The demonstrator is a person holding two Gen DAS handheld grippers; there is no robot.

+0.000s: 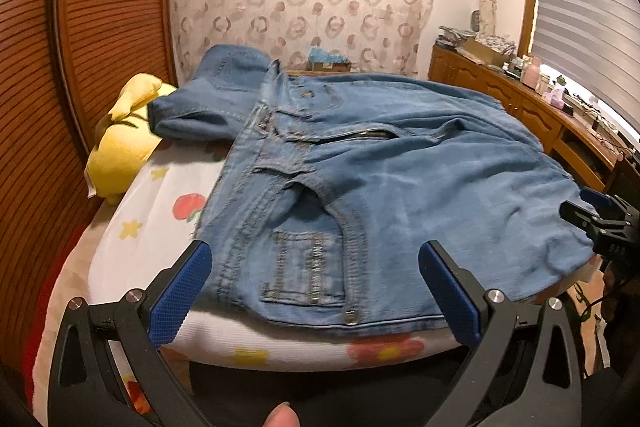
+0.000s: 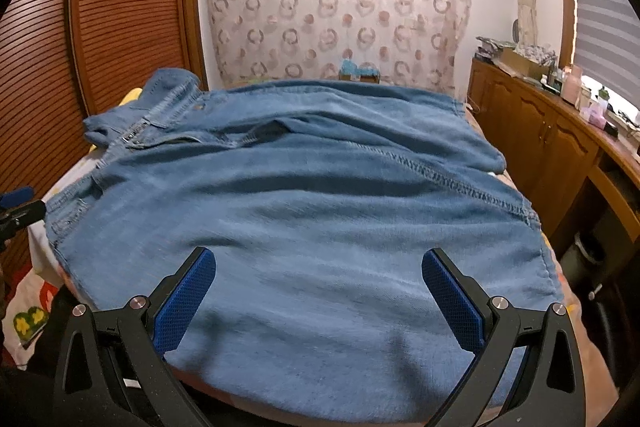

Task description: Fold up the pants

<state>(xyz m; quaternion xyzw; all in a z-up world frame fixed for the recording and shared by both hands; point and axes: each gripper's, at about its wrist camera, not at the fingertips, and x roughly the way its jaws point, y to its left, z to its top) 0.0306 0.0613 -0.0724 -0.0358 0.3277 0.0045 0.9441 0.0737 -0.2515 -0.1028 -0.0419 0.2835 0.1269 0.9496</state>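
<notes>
Blue denim pants [image 1: 400, 163] lie spread across a bed, waistband and zipper toward the left, legs folded back toward the right; they also fill the right wrist view [image 2: 312, 195]. My left gripper [image 1: 314, 255] is open, its blue pads either side of the front pocket at the near waistband edge, holding nothing. My right gripper [image 2: 318, 263] is open above the near leg fabric, empty. The right gripper also shows at the right edge of the left wrist view [image 1: 600, 215]. The left gripper's tip shows at the left edge of the right wrist view [image 2: 18, 203].
The bed has a white flower-print sheet [image 1: 160, 203]. A yellow plush toy [image 1: 124, 131] lies at the bed's left by a wooden slatted door [image 1: 80, 47]. A wooden cabinet [image 2: 552, 147] with clutter runs along the right. A patterned curtain [image 2: 336, 3] hangs behind.
</notes>
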